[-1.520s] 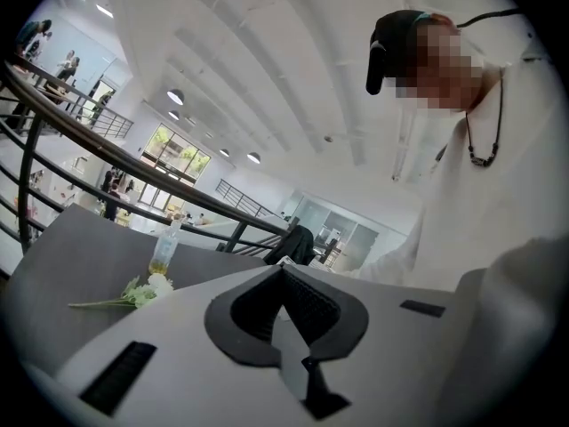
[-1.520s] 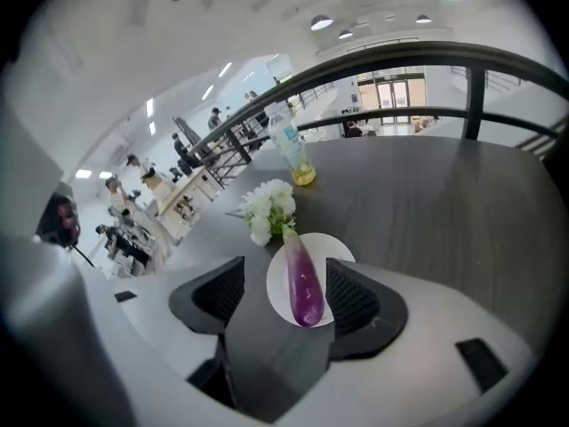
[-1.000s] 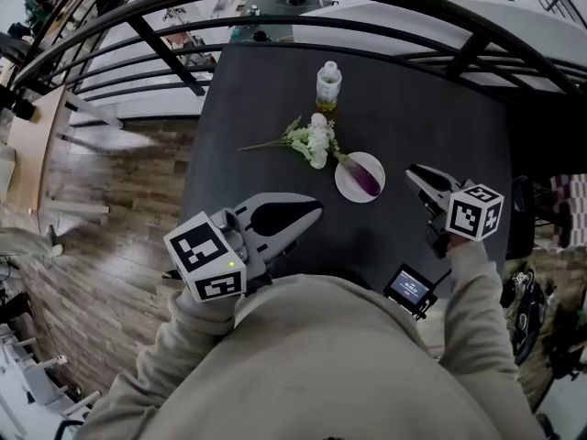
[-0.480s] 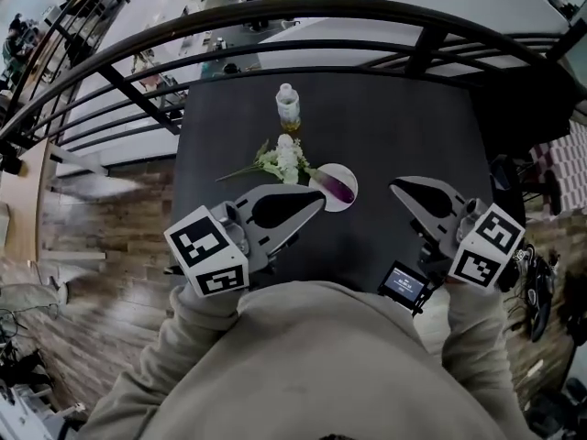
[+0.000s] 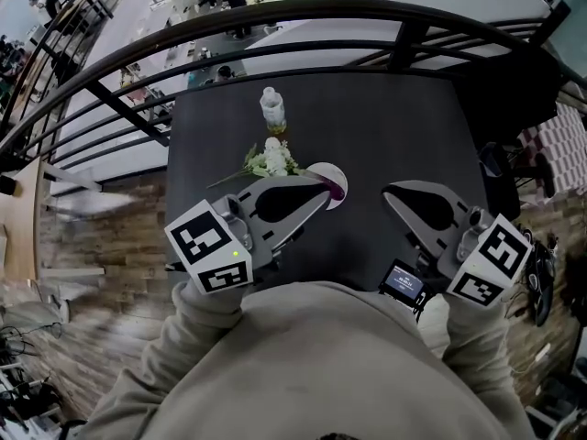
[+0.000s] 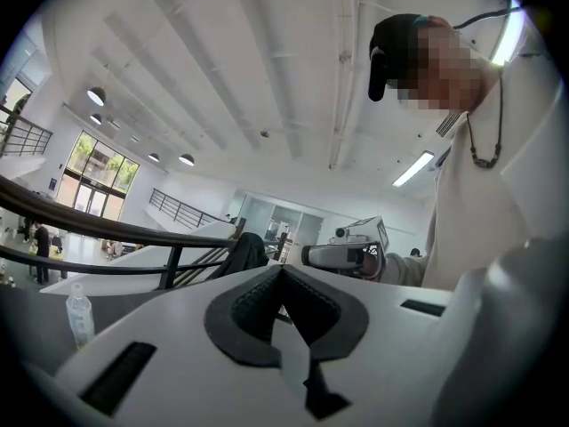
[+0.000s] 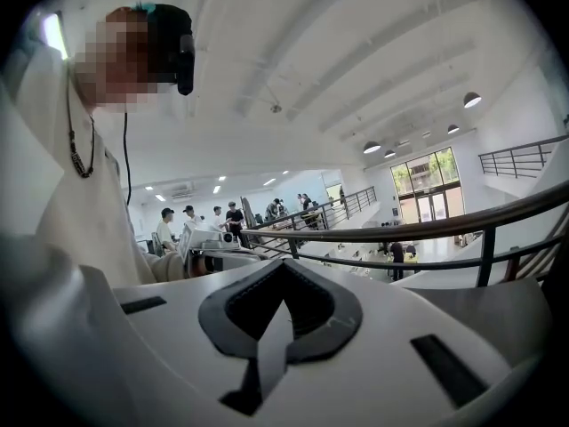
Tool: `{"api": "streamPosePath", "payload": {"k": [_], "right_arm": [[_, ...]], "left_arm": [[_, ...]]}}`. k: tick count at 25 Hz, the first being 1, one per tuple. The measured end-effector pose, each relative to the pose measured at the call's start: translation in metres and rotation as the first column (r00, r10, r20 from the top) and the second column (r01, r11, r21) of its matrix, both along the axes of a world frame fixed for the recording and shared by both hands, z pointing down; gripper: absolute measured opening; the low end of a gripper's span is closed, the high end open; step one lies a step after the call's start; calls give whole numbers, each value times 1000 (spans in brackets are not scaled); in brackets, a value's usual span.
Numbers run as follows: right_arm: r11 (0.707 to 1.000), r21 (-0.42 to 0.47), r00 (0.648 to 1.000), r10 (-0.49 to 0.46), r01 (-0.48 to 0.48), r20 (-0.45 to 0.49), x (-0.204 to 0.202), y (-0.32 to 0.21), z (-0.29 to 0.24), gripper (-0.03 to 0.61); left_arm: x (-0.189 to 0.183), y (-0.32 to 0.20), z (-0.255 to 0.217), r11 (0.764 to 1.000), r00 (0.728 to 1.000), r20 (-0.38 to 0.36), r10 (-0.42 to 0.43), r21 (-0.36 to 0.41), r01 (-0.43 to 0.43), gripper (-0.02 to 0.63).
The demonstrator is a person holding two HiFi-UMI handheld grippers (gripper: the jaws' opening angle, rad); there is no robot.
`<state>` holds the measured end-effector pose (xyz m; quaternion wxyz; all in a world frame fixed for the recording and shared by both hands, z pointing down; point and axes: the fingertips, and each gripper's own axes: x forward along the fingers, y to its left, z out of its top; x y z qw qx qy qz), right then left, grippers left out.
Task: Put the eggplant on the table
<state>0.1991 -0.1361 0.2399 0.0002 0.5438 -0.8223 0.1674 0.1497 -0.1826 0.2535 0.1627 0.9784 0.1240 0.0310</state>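
Observation:
A purple eggplant (image 5: 337, 190) lies on a small white plate (image 5: 320, 172) near the middle of the dark table (image 5: 413, 126). My left gripper (image 5: 325, 192) is held level above the table, shut and empty; in the head view its tip overlaps the plate's near edge. My right gripper (image 5: 386, 190) hovers to the right of the plate, also shut on nothing. In the left gripper view the left gripper (image 6: 283, 269) has its jaws meeting at the tip, and in the right gripper view the right gripper (image 7: 283, 264) does too. Neither gripper view shows the eggplant.
White flowers (image 5: 269, 160) lie left of the plate, with a small clear bottle (image 5: 271, 108) behind them. A black railing (image 5: 275, 18) curves round the table's far side. A small device with a screen (image 5: 404, 284) hangs at my chest. A dark bag (image 5: 500, 168) sits at the table's right edge.
Both grippers have risen toward the head camera, the right one much more, and now appear larger. The eggplant, plate, flowers and bottle have stayed in place on the table.

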Motion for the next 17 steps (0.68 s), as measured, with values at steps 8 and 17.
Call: {"api": "streamPosePath", "payload": {"k": [8,17], "right_arm": [[1000,-1,999,-19,19,-41,-10,-2,0,14],[1000,6,999,-29,29,-38,-14,-9,2,14]], "left_arm": [[-7,3,13,1000,1000,25,5,-8,-5,6],[-13,-3,18,1000,1000,25,-7,-13,7,6]]}}
